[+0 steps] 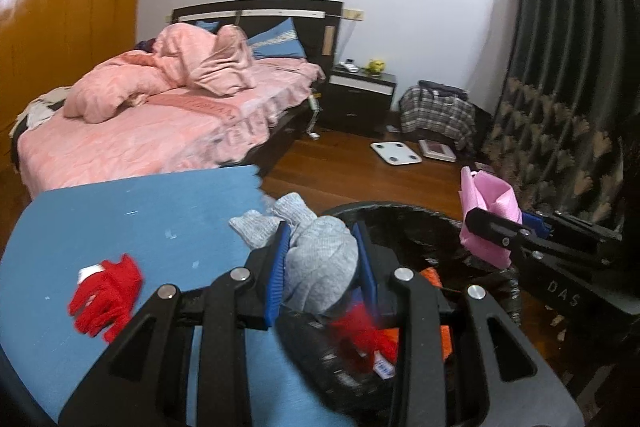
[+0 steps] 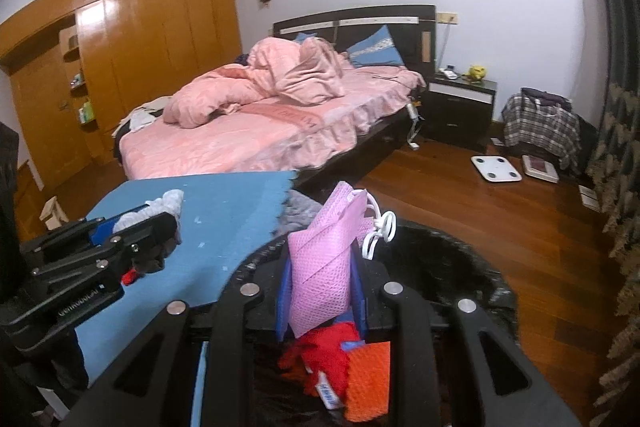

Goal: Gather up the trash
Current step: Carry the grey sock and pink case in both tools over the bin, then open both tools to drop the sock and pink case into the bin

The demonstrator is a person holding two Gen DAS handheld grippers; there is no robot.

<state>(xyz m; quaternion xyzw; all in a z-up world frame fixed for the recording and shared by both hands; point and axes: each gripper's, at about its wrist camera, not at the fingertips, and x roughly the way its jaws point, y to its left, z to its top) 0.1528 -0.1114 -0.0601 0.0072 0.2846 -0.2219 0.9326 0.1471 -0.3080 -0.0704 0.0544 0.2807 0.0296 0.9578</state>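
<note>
Grey knitted cloth, bunched into a soft lump (image 1: 320, 259), sits clamped between the blue pads of the left gripper (image 1: 324, 267), whose jaws are narrowed onto it; the lump bulges out ahead of the fingertips. Just below and ahead of this claw gapes the round bin lined with a black plastic bag (image 1: 432, 223), already holding red and orange fabric scraps (image 2: 344, 359). To the claw's left, a red knitted glove with a white tag (image 1: 106, 291) lies on the blue table top (image 1: 132, 219). The right gripper (image 2: 322, 291) stands above the same bin, its jaws pressed onto a pink mesh pouch with a white plastic clip (image 2: 324, 267), held upright. Beyond both claws stands a bed with pink bedding (image 2: 248, 131).
</note>
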